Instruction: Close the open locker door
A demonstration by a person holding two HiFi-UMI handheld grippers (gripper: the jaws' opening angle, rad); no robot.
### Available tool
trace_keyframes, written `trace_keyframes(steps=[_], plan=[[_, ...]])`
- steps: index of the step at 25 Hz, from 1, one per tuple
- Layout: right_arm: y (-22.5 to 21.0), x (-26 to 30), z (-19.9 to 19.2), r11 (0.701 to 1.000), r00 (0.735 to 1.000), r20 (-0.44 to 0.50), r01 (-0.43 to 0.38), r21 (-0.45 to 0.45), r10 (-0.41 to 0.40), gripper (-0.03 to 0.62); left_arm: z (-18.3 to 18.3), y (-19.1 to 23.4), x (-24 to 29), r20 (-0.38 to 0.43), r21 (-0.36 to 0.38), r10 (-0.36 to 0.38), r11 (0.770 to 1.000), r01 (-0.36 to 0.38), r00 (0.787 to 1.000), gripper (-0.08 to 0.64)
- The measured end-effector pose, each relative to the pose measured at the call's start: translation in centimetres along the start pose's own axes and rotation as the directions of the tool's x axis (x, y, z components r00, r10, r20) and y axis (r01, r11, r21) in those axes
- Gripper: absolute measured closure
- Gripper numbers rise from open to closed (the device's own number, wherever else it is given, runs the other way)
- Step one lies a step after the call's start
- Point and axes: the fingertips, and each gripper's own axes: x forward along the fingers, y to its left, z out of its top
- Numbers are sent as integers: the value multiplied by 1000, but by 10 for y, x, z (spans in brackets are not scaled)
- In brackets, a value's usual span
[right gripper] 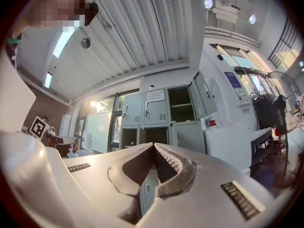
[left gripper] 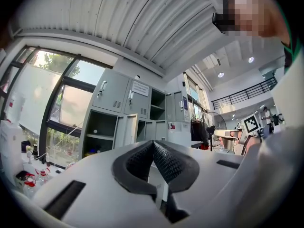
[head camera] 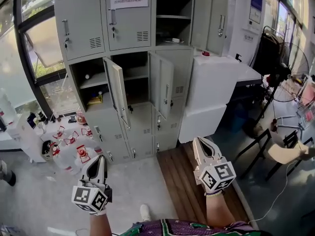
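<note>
A grey bank of lockers (head camera: 125,68) stands against the far wall. Three of its doors hang open: a middle-row door (head camera: 118,91), a second middle-row door (head camera: 162,84) beside it, and a top-right door (head camera: 211,16). My left gripper (head camera: 102,158) is low at the left, shut and holding nothing, well short of the lockers. My right gripper (head camera: 199,142) is at the lower right, shut and empty too, pointing toward the cabinet. The left gripper view shows the lockers (left gripper: 128,115) beyond my shut gripper (left gripper: 153,142). The right gripper view shows them (right gripper: 156,118) past that shut gripper (right gripper: 154,145).
A white box-like unit (head camera: 214,95) stands right of the lockers. Bottles and small red-white items (head camera: 69,141) clutter the floor at the left beside a white stand (head camera: 27,136). Chairs (head camera: 275,149), a fan (head camera: 290,73) and a dark desk edge fill the right side. A window runs along the left.
</note>
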Motion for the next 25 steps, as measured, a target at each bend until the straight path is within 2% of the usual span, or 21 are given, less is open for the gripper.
trace_keyframes(steps=[4,8,16,20,25], plan=[[14,60,-3,1000,1000,9,-2,10,2,584,9,49,33,-5,-8,2,1000,-2,1000,538],[29,109,-7,1000,1000,6,3,26,-3,584,10,93,62,5,-19,-26,999,26,1000,538],[54,174,-11,999,1000,-10,11,30,-11,584,1,158,100,-1,-29,-53,998,53,999,538],[56,190,-16,1000,1000,-21,8,17,-8,584,-5,170,113,-13,-61,-48,997,47,999,538],[46,209,-22,999,999,-28,24,43,-22,584,-4,173,133,-22,-45,-54,998,53,998,537]])
